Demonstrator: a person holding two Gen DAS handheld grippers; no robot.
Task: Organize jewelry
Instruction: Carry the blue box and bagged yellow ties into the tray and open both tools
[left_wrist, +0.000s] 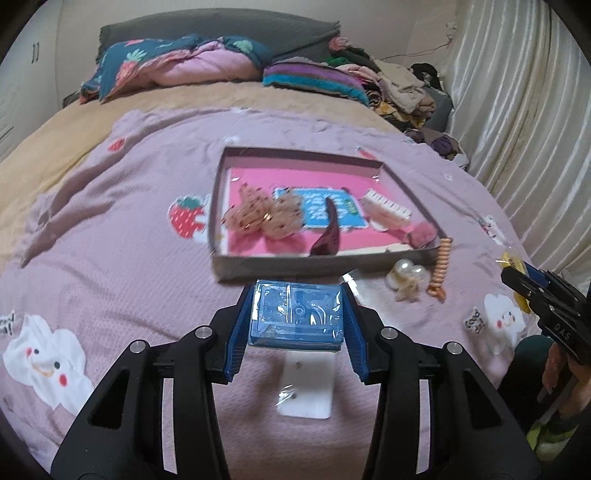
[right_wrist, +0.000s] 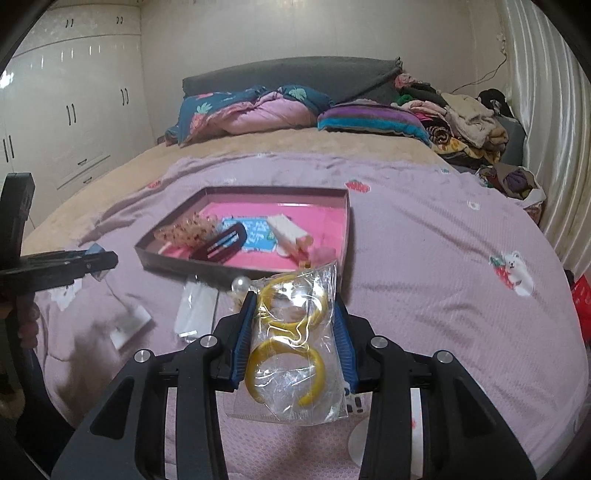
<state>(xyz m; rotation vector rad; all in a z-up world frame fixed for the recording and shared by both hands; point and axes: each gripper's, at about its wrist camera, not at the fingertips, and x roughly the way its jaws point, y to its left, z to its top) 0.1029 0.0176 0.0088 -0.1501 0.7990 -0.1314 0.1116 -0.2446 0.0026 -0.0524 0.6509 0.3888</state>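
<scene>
My left gripper (left_wrist: 297, 295) is shut on a small blue plastic jewelry box (left_wrist: 295, 319), held above the bed just in front of the shallow grey tray (left_wrist: 236, 271) with a pink floor. My right gripper (right_wrist: 293, 306) is shut on a clear bag of yellow hoop earrings (right_wrist: 288, 343), near the tray's front right corner (right_wrist: 345, 236). The tray holds speckled hair clips (left_wrist: 258, 216), a dark maroon clip (left_wrist: 327, 242), a white claw clip (left_wrist: 386, 210) and a pink fluffy piece (left_wrist: 421, 234). Pearl pieces (left_wrist: 404, 278) and an orange spiral hair tie (left_wrist: 441, 269) lie outside the tray.
A white card with small earrings (left_wrist: 306, 384) lies under my left gripper. A clear packet (right_wrist: 195, 314) and a white card (right_wrist: 129, 325) lie on the pink bedspread. Pillows, folded blankets and clothes are piled at the bed's head; a curtain hangs on the right.
</scene>
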